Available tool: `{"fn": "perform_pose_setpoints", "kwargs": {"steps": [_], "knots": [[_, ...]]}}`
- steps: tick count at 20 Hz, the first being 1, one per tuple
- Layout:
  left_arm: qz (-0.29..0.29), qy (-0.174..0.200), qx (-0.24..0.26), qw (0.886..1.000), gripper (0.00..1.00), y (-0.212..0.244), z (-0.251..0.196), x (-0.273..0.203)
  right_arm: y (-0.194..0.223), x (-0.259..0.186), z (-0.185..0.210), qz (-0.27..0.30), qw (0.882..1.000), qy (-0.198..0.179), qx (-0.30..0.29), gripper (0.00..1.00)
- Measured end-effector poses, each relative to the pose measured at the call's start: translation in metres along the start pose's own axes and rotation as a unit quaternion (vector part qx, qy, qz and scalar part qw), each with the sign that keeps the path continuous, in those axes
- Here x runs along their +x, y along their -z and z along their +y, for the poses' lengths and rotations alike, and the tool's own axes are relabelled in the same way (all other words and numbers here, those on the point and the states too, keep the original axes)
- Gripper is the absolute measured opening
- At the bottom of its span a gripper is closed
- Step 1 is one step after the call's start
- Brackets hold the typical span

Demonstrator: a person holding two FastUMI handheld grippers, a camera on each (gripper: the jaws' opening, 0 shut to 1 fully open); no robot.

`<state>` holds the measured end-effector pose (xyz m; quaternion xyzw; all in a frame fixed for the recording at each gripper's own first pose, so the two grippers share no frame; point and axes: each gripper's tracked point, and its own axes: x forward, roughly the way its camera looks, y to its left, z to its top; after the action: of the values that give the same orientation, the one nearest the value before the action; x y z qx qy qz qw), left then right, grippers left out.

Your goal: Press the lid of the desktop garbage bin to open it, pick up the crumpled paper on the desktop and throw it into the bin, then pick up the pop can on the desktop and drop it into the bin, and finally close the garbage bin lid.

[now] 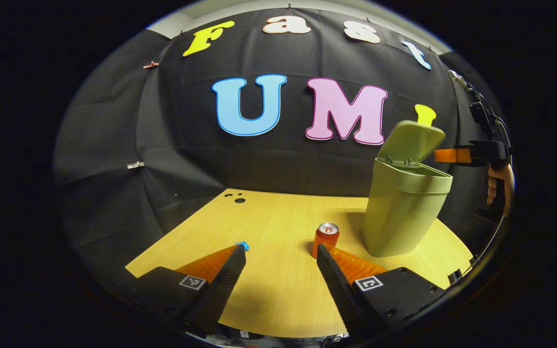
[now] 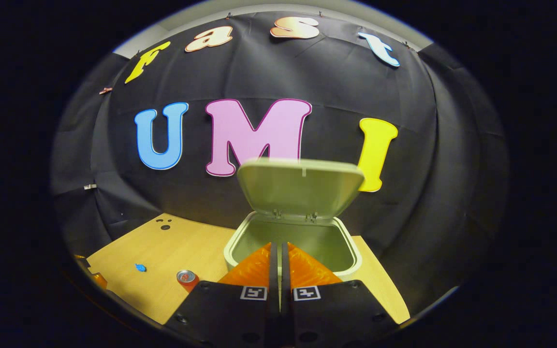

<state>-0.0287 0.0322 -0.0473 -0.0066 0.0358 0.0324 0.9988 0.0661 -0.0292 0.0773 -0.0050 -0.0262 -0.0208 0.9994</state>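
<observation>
Wood desktop [image 1: 278,290]: pale, grain running away from both cameras.
Bin [image 1: 402,212]: olive green, standing at 2 o'clock in left gripper view; lid [image 1: 411,142] tipped up and back on its hinge, mouth open.
Pop can [image 1: 326,238]: upright, just beside the bin's base, near 1 o'clock past the fingertips.
Crumpled paper [image 1: 242,245]: small blue wad at 11 o'clock, well apart from the bin.
Left gripper [image 1: 281,253]: low over the desktop, jaws wide apart, holding nothing.
Right gripper [image 2: 279,251]: above the bin's open mouth, fingers pressed together, nothing between them; a hand [image 1: 500,186] holds it at 3 o'clock in left gripper view.
</observation>
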Motion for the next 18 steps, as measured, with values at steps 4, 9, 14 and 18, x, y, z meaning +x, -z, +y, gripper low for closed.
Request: {"fn": "perform_pose_setpoints", "kwargs": {"steps": [4,9,14,18], "knots": [[-0.003,0.01,-0.001,1.0,0.96,0.004,0.017,-0.011,0.007,-0.021,0.008,0.006,1.0,0.011,0.006,0.05],[0.003,0.011,-0.002,1.0,0.96,0.007,0.028,-0.011,0.02,-0.032,0.022,0.015,1.0,0.006,0.017,0.08],[0.009,-0.012,-0.003,1.0,0.96,0.001,0.03,0.009,0.041,-0.024,0.035,0.031,0.999,-0.029,0.013,0.05],[0.024,-0.046,-0.02,0.998,0.96,0.001,0.028,0.03,0.056,-0.02,0.04,0.039,0.996,-0.076,-0.001,0.24]]}}
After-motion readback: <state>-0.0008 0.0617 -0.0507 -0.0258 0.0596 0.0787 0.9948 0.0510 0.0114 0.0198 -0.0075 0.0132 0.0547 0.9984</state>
